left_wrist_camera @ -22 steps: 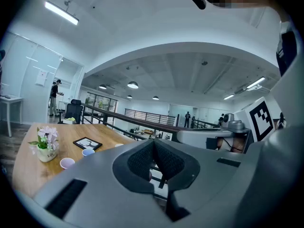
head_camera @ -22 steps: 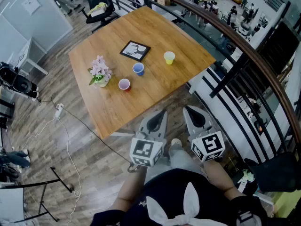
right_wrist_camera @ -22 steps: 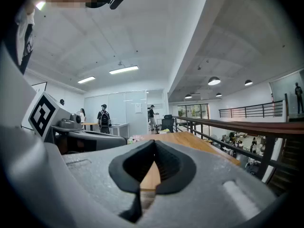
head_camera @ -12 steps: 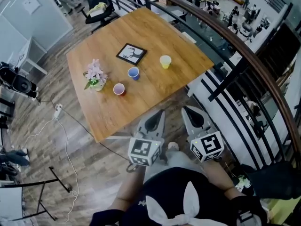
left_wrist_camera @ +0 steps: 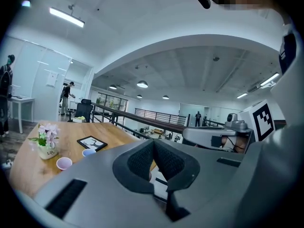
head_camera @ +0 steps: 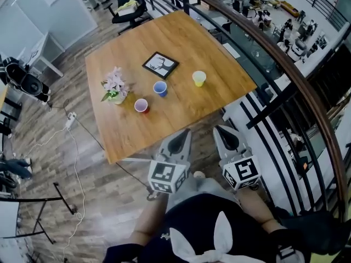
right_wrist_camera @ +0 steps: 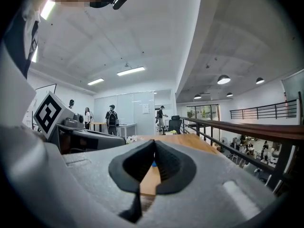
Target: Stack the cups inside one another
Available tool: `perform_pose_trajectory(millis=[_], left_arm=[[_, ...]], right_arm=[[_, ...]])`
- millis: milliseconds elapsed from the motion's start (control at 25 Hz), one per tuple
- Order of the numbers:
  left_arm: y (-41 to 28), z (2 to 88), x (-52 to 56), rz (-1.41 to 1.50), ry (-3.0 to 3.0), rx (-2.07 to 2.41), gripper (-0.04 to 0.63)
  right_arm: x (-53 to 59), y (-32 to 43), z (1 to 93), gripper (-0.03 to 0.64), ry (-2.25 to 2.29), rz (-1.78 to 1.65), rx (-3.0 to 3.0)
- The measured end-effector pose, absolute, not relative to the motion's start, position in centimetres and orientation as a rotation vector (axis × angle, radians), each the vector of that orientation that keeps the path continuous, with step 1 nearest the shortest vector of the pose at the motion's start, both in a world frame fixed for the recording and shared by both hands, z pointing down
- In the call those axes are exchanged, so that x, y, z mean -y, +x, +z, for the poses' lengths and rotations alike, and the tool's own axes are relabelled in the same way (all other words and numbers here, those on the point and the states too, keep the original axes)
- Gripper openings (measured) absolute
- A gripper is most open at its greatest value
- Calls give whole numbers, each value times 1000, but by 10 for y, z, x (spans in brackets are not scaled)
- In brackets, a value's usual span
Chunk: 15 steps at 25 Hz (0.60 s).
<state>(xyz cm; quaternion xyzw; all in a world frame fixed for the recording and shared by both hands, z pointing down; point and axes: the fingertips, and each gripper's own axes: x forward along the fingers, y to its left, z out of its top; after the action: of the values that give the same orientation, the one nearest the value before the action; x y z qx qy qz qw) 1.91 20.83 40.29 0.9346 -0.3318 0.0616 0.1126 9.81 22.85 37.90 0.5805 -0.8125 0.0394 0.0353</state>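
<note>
Three cups stand apart on the wooden table (head_camera: 181, 48): a pink cup (head_camera: 141, 106), a blue cup (head_camera: 160, 88) and a yellow cup (head_camera: 199, 78). Both grippers are held close to the person's body, short of the table's near edge. My left gripper (head_camera: 184, 136) is shut with nothing in it, and in its own view the pink cup (left_wrist_camera: 63, 163) and blue cup (left_wrist_camera: 88, 152) show at lower left. My right gripper (head_camera: 225, 135) is shut and empty too. A sliver of the blue cup (right_wrist_camera: 153, 164) shows between its jaw tips.
A vase of pink flowers (head_camera: 115, 87) stands left of the pink cup, and a black-framed picture (head_camera: 160, 64) lies behind the blue cup. A dark railing (head_camera: 285, 86) runs along the table's right side. Office chair (head_camera: 129, 7) sits at the far end; cables (head_camera: 71, 147) lie on the floor.
The head view has shifted a little, so the table and cups sit slightly lower and to the right in it. Both grippers stay shut in the same place by the body.
</note>
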Motion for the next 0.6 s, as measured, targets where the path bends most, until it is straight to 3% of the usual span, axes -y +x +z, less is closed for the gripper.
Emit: perform_pose_trajectory(millis=[600], left_arm=[[-3,421,-135,267,2664,1054,15]], right_arm=[[-146,91,391,-2,1718,182,2539]])
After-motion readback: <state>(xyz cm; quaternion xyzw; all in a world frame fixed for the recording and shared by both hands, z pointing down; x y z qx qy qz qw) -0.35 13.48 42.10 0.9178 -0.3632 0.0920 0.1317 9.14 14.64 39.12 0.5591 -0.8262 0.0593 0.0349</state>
